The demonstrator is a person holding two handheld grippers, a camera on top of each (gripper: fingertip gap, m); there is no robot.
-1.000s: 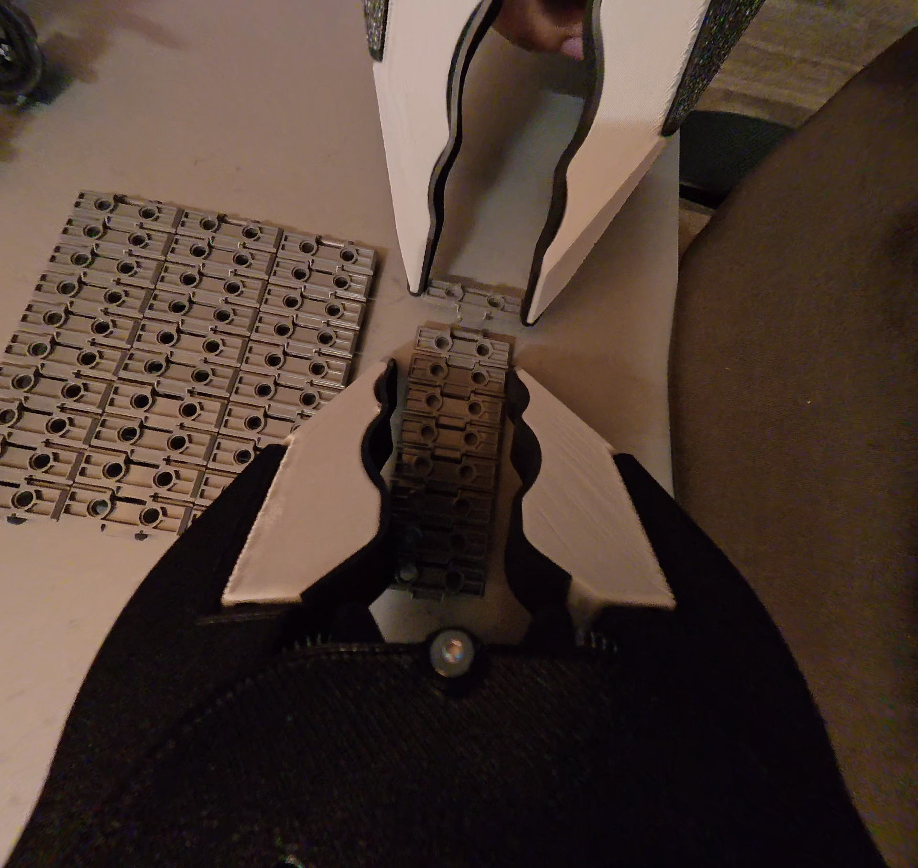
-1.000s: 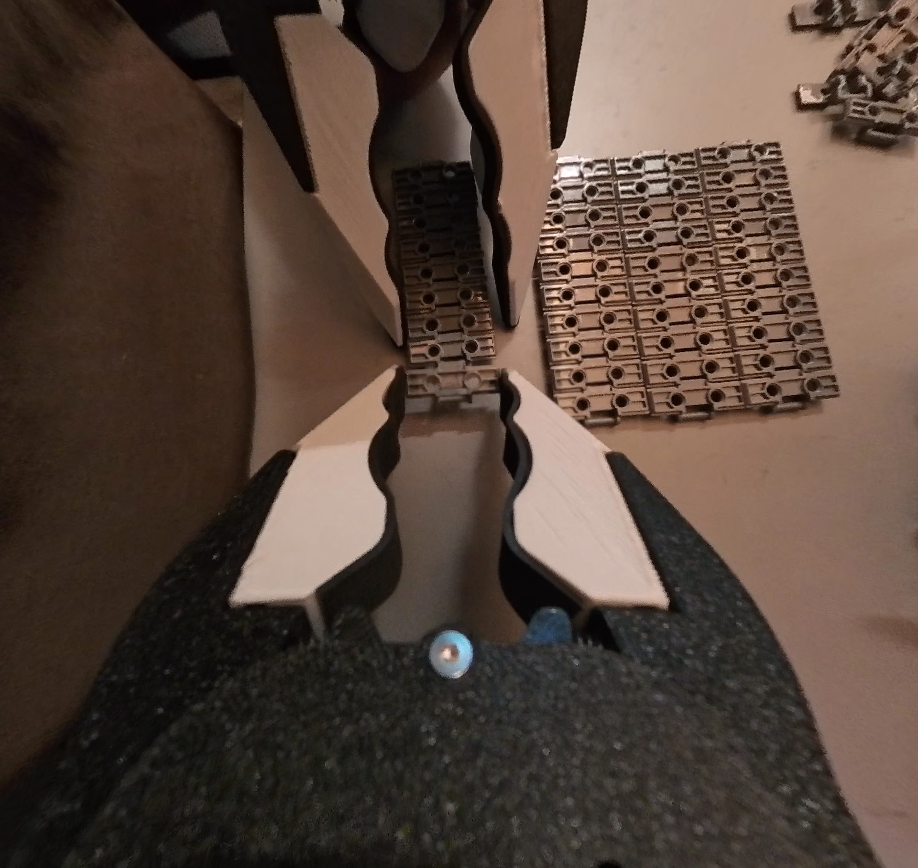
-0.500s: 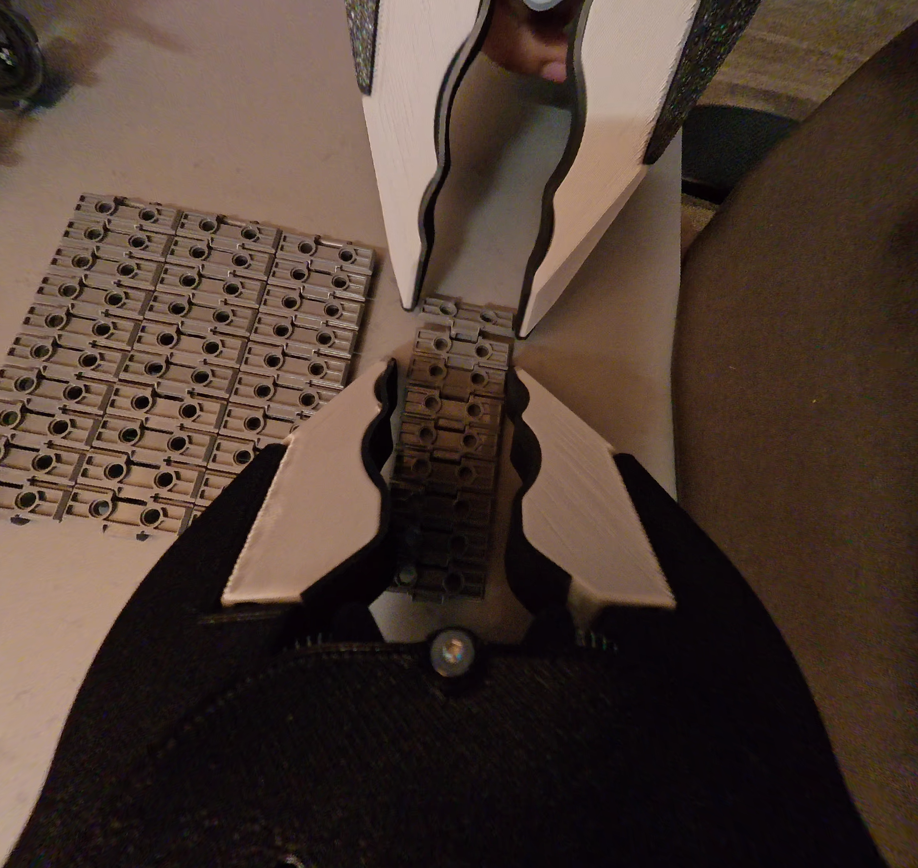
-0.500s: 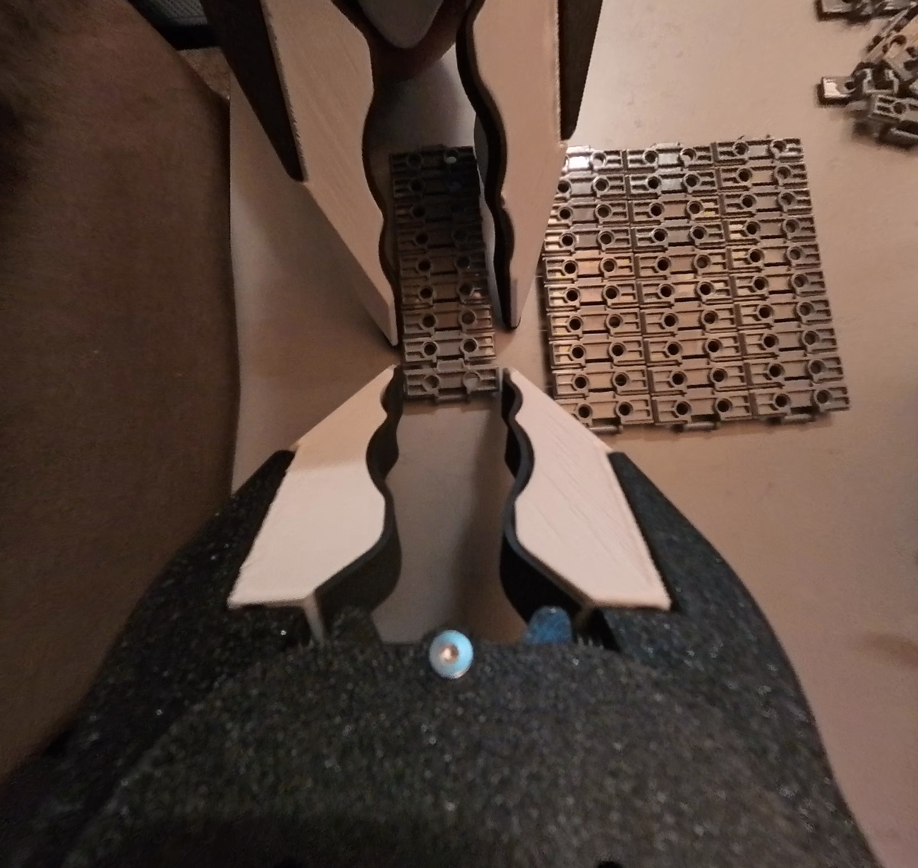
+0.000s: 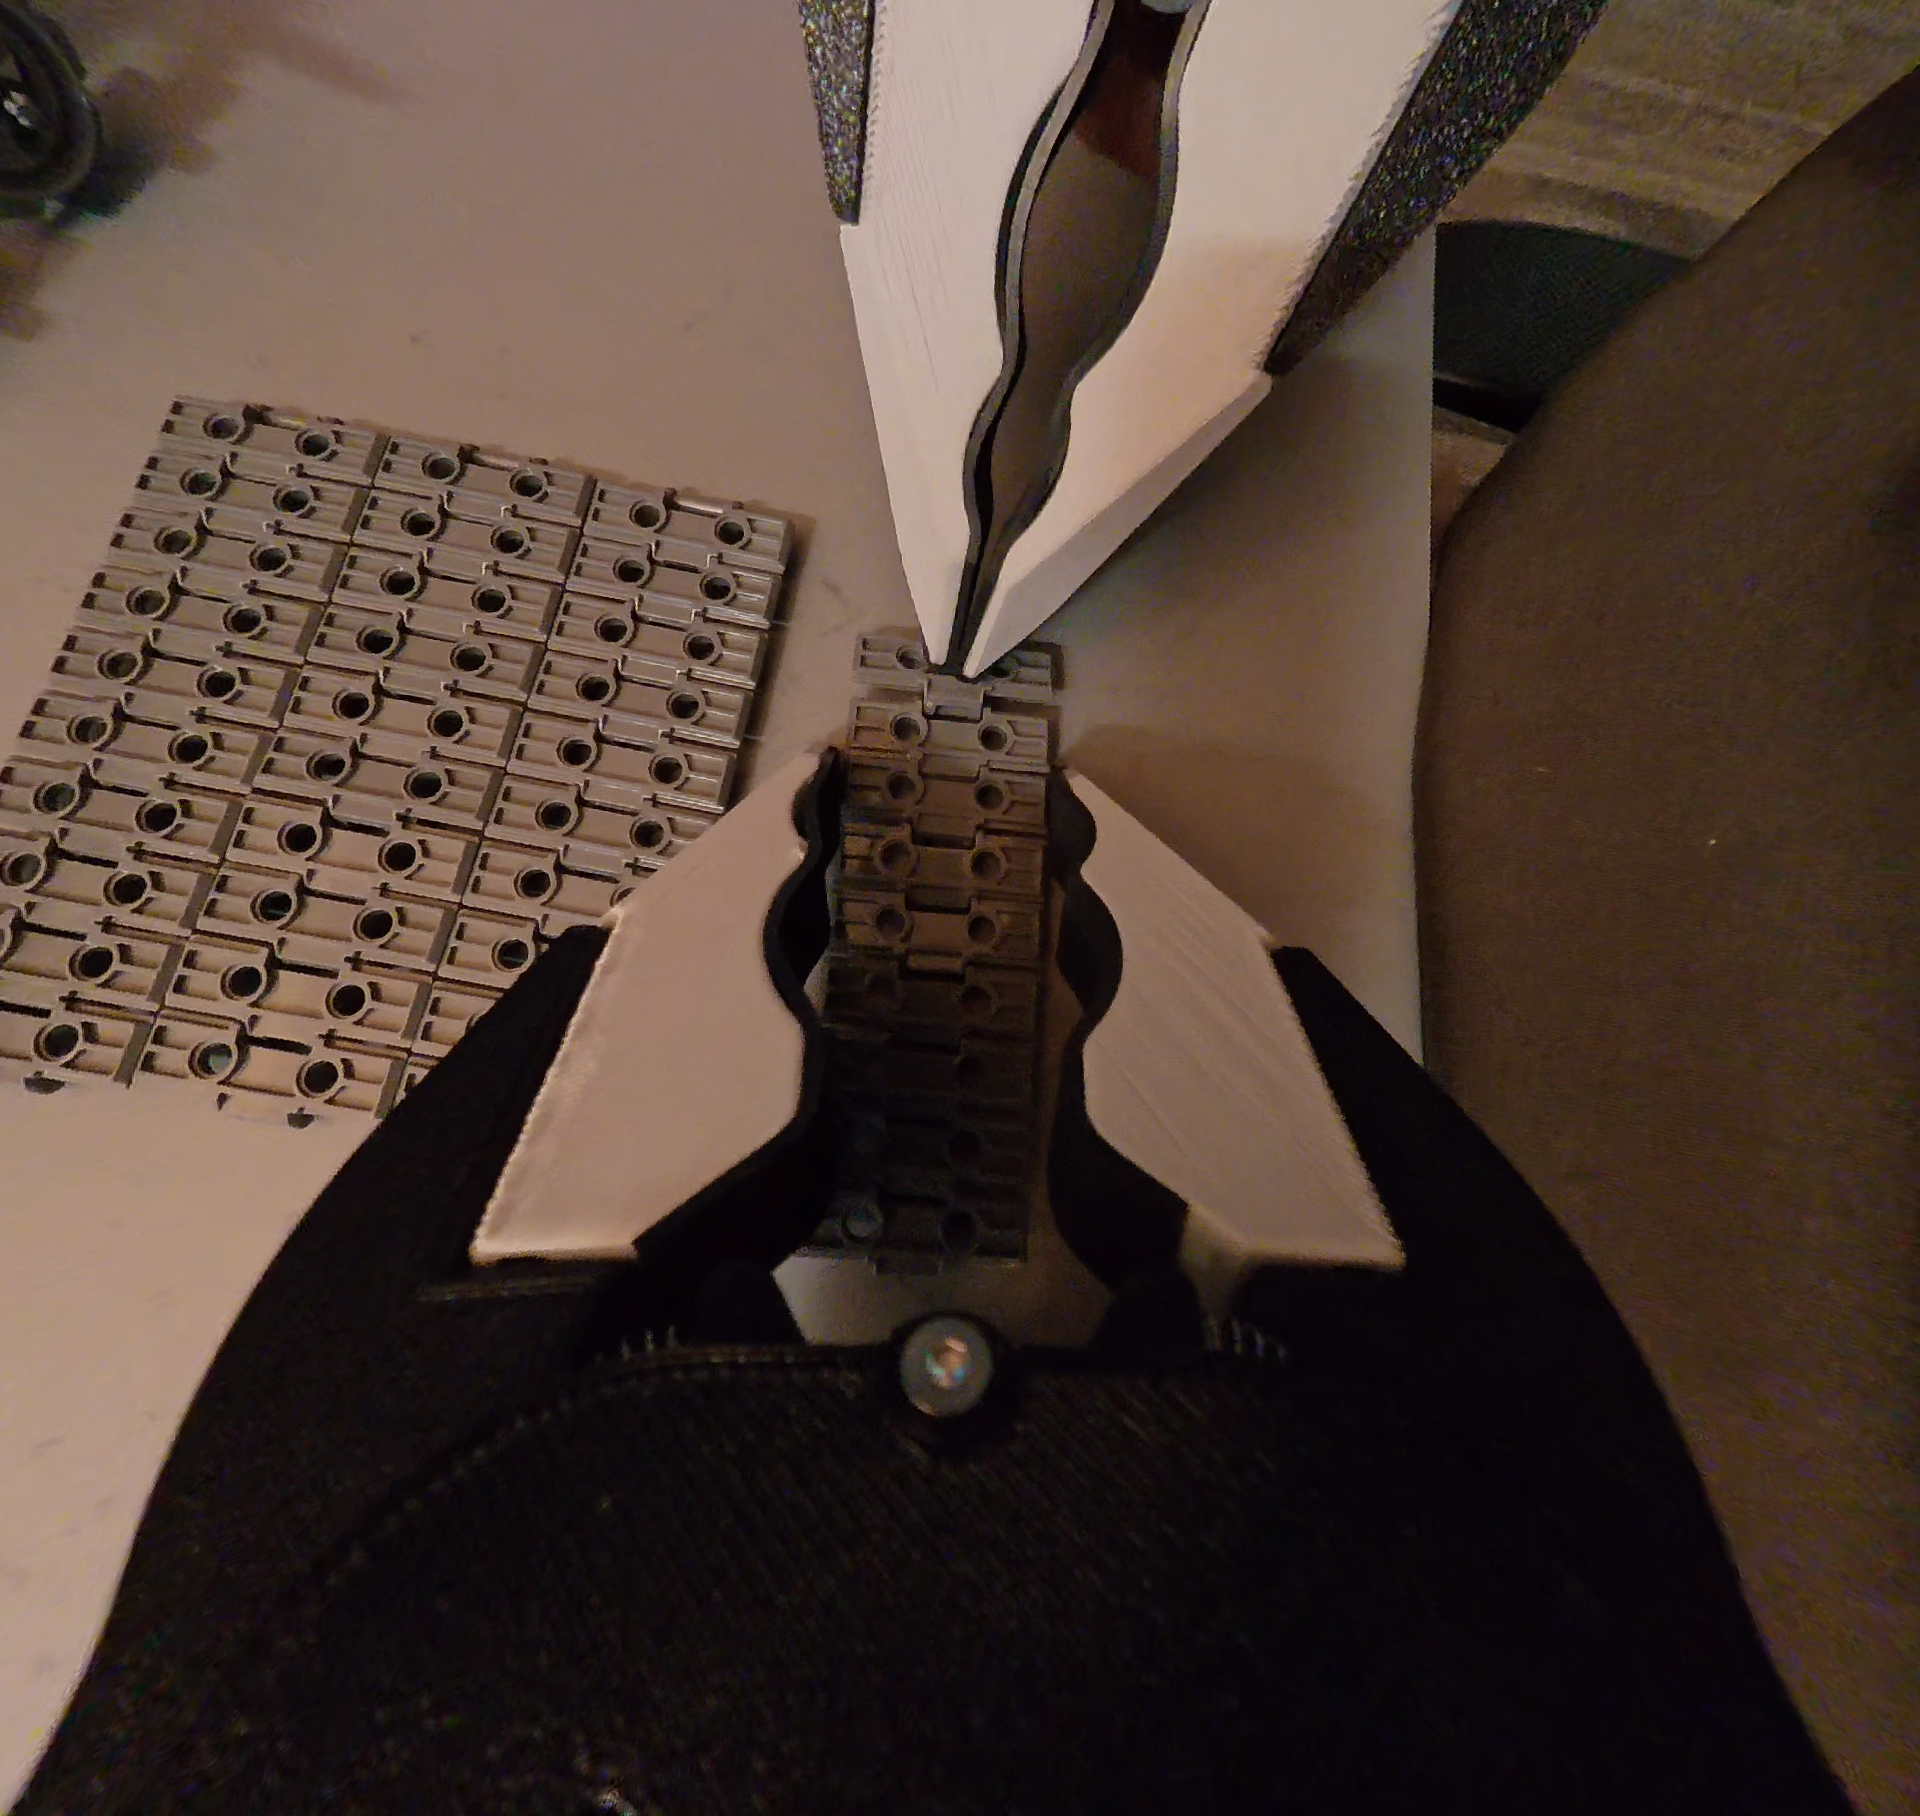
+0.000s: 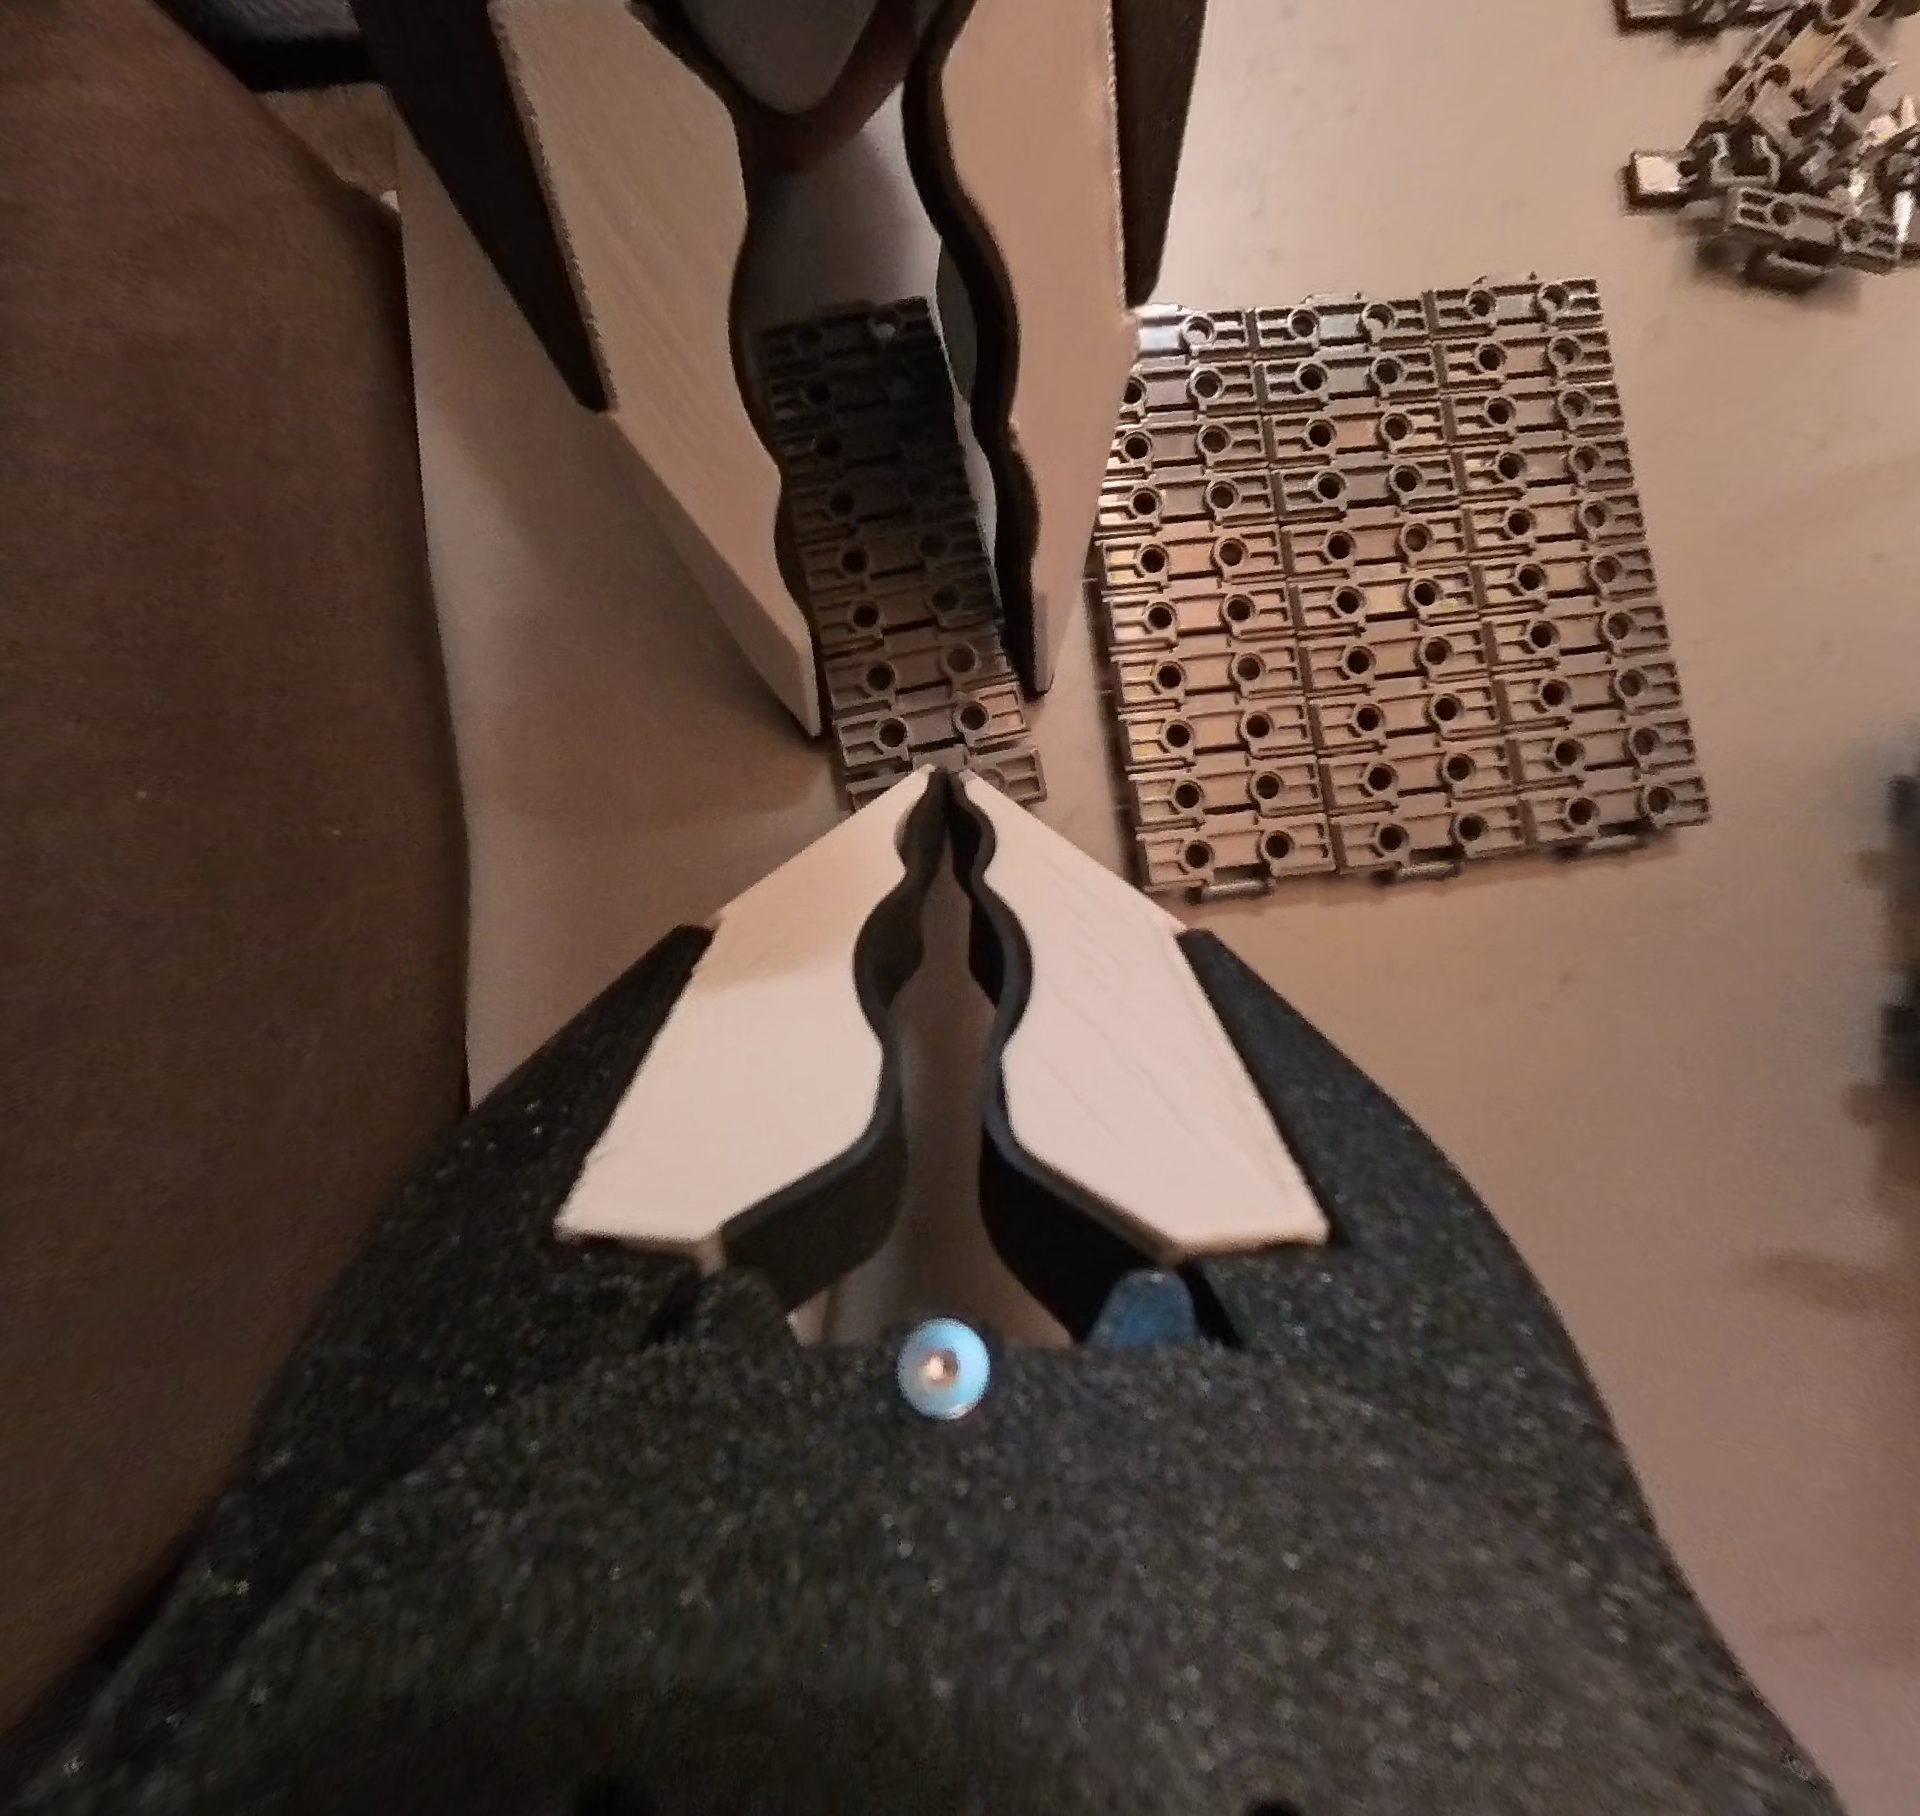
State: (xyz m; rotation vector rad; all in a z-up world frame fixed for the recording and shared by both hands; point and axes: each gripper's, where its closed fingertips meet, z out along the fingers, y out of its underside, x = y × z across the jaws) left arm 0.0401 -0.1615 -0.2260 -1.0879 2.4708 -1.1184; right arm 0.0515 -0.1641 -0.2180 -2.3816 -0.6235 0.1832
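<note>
A strip of grey plastic links [image 5: 945,862] lies on the pale table [image 5: 520,208], lengthwise between the fingers of my left gripper [image 5: 948,764]. The black pads touch both long sides of the strip, so the left gripper is shut on it. The right wrist view shows the same strip [image 6: 894,561] between the left gripper's fingers [image 6: 925,706]. My right gripper [image 6: 940,779] is shut, with nothing between its pads. Its tips rest on the strip's end link, as the left wrist view also shows [image 5: 961,660].
A flat mat of joined grey links [image 5: 395,727] lies just left of the strip, and also shows in the right wrist view [image 6: 1382,603]. A pile of loose grey links [image 6: 1787,104] sits farther off. A brown padded surface [image 5: 1662,831] borders the table edge. The grippers are tip to tip, or close to it.
My right gripper was open at the strip's end link and has closed tip to tip, its point now on that link. My left gripper stays on the strip, closed slightly tighter.
</note>
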